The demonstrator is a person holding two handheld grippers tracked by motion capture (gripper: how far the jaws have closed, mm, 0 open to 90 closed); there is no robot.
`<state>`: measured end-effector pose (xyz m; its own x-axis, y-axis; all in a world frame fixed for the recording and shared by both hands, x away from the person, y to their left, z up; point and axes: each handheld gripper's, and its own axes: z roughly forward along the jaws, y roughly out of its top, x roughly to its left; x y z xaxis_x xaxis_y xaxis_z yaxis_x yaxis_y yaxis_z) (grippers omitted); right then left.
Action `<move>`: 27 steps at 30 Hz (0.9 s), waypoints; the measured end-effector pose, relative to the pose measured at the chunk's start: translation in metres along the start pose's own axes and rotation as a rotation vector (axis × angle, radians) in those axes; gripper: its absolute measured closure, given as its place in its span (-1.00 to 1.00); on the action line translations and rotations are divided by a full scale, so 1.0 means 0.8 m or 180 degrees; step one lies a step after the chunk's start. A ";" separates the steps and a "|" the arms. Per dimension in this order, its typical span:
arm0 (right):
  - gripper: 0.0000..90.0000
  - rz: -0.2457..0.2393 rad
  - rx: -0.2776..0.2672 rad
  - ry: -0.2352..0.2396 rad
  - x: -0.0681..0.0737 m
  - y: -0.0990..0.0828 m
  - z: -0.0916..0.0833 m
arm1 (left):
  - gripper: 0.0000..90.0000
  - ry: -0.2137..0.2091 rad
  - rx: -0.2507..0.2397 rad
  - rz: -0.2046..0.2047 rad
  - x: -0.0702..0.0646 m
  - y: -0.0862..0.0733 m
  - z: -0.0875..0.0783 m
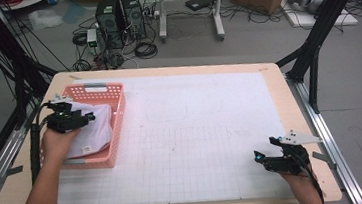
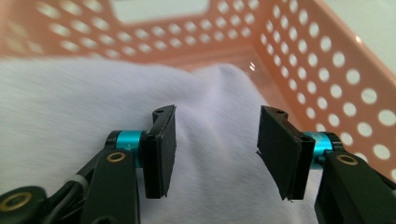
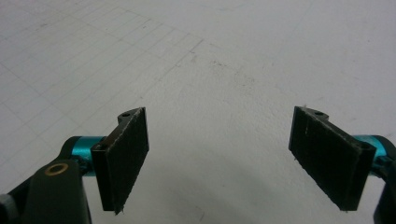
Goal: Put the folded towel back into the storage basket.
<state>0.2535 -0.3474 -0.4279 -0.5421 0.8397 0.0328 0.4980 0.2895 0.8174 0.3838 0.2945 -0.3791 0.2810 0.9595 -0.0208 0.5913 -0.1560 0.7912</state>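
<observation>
Over at the table's left edge, hovering above white cloth [image 1: 93, 133] in the pink basket [image 1: 115, 119]

Left gripper [image 1: 86, 118] parked just over the folded cloth [image 2: 93, 107], jaws about halfway apart with fabric showing between the pads [image 2: 161, 154] but nothing pinched, so probably lining up for a grab or just let go, can't tell which. Cloth sitting inside the basket [image 2: 327, 60], bunched toward the near side, likely dropped there to keep it contained. Right gripper [image 1: 274, 154] way off at the table's [image 1: 197, 130] near right corner, jaws spread wide over bare gridded mat [image 3: 196, 60], holding nothing, looks like just staying out of the way while the left does the work.
</observation>
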 end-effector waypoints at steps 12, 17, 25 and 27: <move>-0.58 -0.0008 0.0001 0.0008 0.002 0.000 0.000 | 0.10 0.0746 0.0343 0.0045 0.001 -0.009 -0.005; -0.58 0.0004 0.0008 0.0016 0.003 0.000 0.000 | -0.02 0.0476 0.0518 -0.0108 0.010 -0.011 0.011; -0.58 -0.0005 0.0016 0.0030 0.004 0.001 0.003 | 0.58 0.0133 0.0472 -0.0247 0.014 -0.010 0.024; -0.58 -0.0024 0.0015 0.0041 0.004 0.001 0.004 | 0.69 0.0067 0.0411 -0.0213 0.010 -0.010 0.027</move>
<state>0.2544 -0.3432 -0.4285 -0.5546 0.8314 0.0342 0.4970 0.2980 0.8150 0.3978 0.2983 -0.3987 0.2225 0.9733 -0.0569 0.7008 -0.1191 0.7033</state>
